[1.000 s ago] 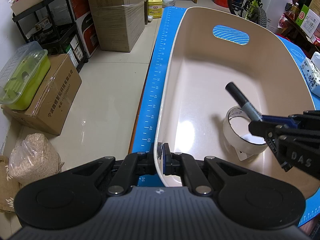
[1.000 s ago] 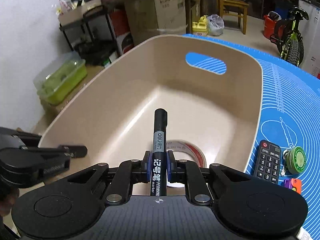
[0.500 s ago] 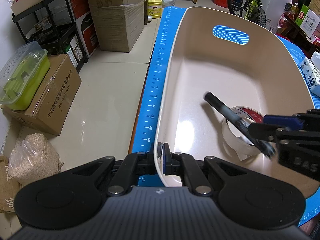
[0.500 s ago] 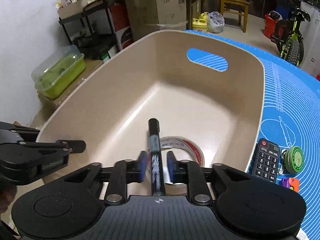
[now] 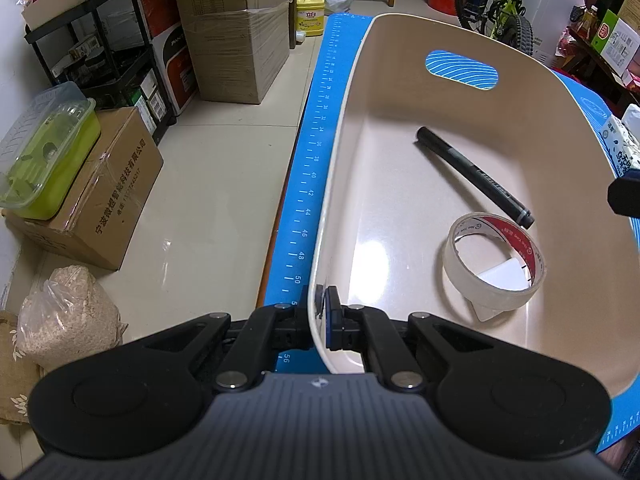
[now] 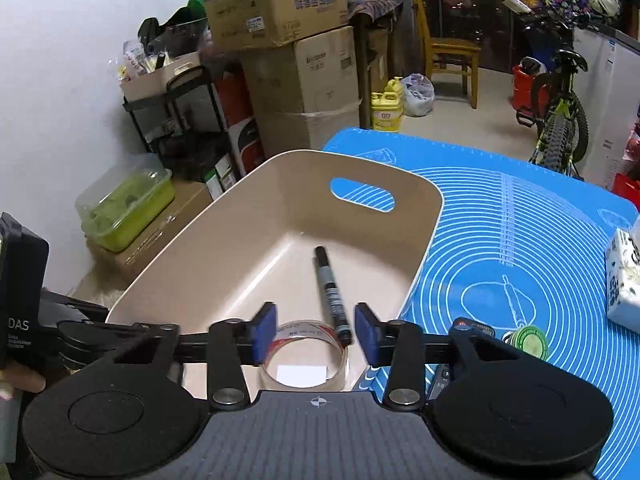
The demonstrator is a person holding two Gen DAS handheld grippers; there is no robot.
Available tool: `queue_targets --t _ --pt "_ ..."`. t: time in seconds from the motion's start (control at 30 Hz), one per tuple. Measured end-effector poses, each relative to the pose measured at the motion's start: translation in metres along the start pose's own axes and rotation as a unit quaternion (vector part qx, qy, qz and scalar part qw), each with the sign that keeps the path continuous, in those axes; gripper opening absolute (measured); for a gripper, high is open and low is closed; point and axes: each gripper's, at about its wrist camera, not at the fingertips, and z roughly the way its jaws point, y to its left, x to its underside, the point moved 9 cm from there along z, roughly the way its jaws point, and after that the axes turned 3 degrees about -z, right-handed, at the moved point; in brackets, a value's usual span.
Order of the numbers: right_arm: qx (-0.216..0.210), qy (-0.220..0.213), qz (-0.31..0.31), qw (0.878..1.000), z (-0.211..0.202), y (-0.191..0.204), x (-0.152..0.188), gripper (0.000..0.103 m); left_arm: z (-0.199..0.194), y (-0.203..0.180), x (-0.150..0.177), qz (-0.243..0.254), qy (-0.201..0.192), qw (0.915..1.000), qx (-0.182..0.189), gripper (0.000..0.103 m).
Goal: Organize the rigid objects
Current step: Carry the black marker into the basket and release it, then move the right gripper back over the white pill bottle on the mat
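A beige plastic basket (image 5: 348, 128) (image 6: 224, 236) stands on the blue mat. A black marker (image 5: 474, 176) (image 6: 332, 294) lies loose on its floor, one end by a roll of clear tape (image 5: 494, 266) (image 6: 304, 354). My left gripper (image 5: 322, 316) is shut on the basket's near rim. My right gripper (image 6: 315, 334) is open and empty, raised above the basket's near end over the tape. Its tip shows at the right edge of the left wrist view (image 5: 624, 196).
On the blue mat (image 6: 520, 240) right of the basket lie a black remote (image 6: 472, 326), a green round tin (image 6: 530, 342) and a white patterned pack (image 6: 624, 280). Cardboard boxes (image 5: 236, 28), a shelf, a green container (image 5: 44, 152) and a bicycle (image 6: 560, 108) stand off the table.
My right gripper opened and let the marker go; the marker dropped to the basket floor beside the tape. The right gripper then rose and pulled back. The left gripper kept hold of the rim.
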Motion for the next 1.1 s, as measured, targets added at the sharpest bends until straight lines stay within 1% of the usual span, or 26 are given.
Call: queue_targets --t 0.17,0.23,0.37,0.47,0.6,0.73,0.83,0.93,0.97,1.0,1.03,1.1 --pt "0.004 -0.014 0.002 1.0 -0.008 -0.001 -0.002 0.051 0.0 -0.001 0.001 0.001 0.0 1.0 0.0 0.006" --pt "0.016 -0.023 0.007 1.0 -0.017 -0.009 -0.004 0.051 0.0 -0.001 0.001 0.001 0.0 1.0 0.0 0.006" --pt "0.047 -0.039 0.027 0.998 -0.042 -0.045 -0.003 0.051 0.0 -0.001 0.001 0.001 0.0 1.0 0.001 0.006" --pt "0.081 -0.038 0.035 0.995 -0.058 -0.077 0.005 0.051 0.0 -0.001 0.001 0.001 0.0 1.0 0.001 0.006" --pt "0.123 -0.017 0.057 0.991 -0.071 -0.121 0.03 0.051 -0.001 0.0 0.001 0.001 0.0 1.0 0.0 0.006" --pt "0.152 0.003 0.078 0.985 -0.076 -0.151 0.057 0.051 0.0 0.001 0.001 0.001 0.0 1.0 0.0 0.007" --pt "0.163 0.017 0.097 0.982 -0.074 -0.167 0.079 0.051 -0.001 0.001 0.002 0.002 0.0 1.0 -0.001 0.007" --pt "0.164 0.031 0.12 0.979 -0.066 -0.176 0.097 0.052 0.0 0.001 0.002 0.002 0.0 1.0 -0.001 0.007" --pt "0.162 0.037 0.127 0.978 -0.062 -0.176 0.104 0.055 0.0 0.001 0.002 0.002 0.0 1.0 -0.001 0.007" --pt "0.16 0.043 0.134 0.977 -0.057 -0.177 0.11 0.063 0.0 0.001 0.002 0.002 0.0 1.0 -0.001 0.007" --pt "0.159 0.046 0.141 0.976 -0.054 -0.177 0.118 0.065 0.0 0.001 0.002 0.002 0.0 1.0 -0.001 0.007" --pt "0.16 0.05 0.148 0.975 -0.049 -0.175 0.13 0.066 0.0 0.002 0.002 0.003 0.0 1.0 -0.002 0.007"
